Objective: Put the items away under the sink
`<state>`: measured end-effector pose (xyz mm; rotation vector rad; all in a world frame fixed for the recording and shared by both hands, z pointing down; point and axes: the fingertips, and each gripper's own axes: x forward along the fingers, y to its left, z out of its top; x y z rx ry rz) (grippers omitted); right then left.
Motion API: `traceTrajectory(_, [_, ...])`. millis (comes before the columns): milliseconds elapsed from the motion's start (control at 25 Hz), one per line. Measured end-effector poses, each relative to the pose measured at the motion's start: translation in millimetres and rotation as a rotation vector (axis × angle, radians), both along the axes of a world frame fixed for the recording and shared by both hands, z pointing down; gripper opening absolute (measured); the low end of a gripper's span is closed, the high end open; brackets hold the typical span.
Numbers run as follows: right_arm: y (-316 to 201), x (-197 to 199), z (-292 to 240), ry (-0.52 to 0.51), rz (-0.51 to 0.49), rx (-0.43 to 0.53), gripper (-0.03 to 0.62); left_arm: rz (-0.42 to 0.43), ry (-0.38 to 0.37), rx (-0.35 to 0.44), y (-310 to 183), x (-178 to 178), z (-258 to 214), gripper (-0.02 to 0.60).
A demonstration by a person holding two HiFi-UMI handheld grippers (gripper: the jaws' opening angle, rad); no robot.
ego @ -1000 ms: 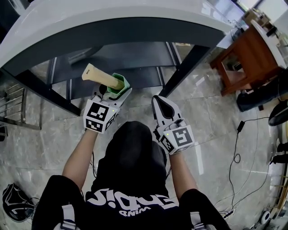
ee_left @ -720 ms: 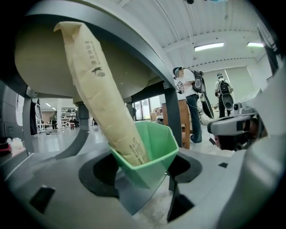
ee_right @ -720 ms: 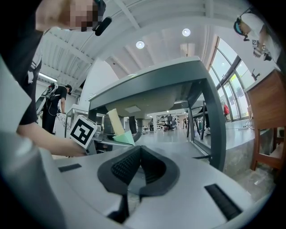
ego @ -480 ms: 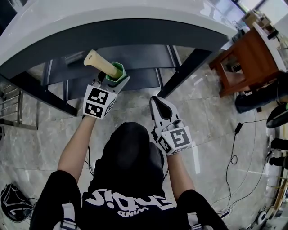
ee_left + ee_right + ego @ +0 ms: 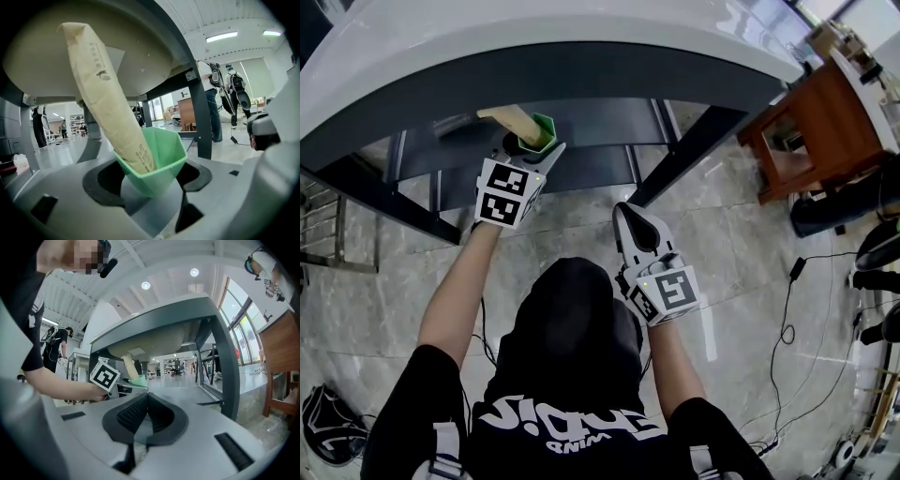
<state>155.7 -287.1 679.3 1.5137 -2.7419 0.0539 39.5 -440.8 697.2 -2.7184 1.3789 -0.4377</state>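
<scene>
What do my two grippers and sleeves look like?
Both the left gripper and right gripper are white-grey shells with black jaw pads, each carrying a cube of black-and-white square markers. The person wears a black short-sleeved T-shirt with white lettering.

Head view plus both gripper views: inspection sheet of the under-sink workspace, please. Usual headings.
Surface: dark shelf under the white sink; its far part is hidden by the sink rim.
Job's things: green cup with a tan paper packet standing tilted in it, held just under the sink edge.
Clutter: nothing seen on the visible shelf.
Tongs: left tongs closed on the green cup; right tongs closed and empty, held back over the floor.
Cables: black cables lie loose on the tiled floor at right.
Surroundings: wooden table at right; black bag at lower left; people in the background.
</scene>
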Motion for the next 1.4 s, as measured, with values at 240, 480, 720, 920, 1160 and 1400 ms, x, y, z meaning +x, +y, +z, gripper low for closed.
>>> traceTrajectory(240, [-2,2,2,-0.010,0.002,-0.009,0.018,-0.030,-0.014,-0.001,-20,1,-1,0.333])
traceTrajectory(480, [-3,4,3,-0.011,0.004,-0.009,0.018,-0.052,-0.024,-0.009,-29,2,0,0.333])
traceTrajectory(720, [-4,4,5,-0.006,0.003,-0.012,0.018,-0.084,0.003,-0.007,-39,1,2,0.333])
traceTrajectory(920, [-4,3,7,-0.003,0.003,-0.017,0.018,-0.113,0.026,-0.001,-46,0,2,0.330])
traceTrajectory(1160, [-5,0,9,-0.003,-0.007,-0.020,0.018,-0.134,0.051,-0.003,-53,1,4,0.329])
traceTrajectory(1400, [-5,-2,11,-0.005,-0.012,-0.025,0.018,-0.162,0.044,0.000,-54,-1,1,0.330])
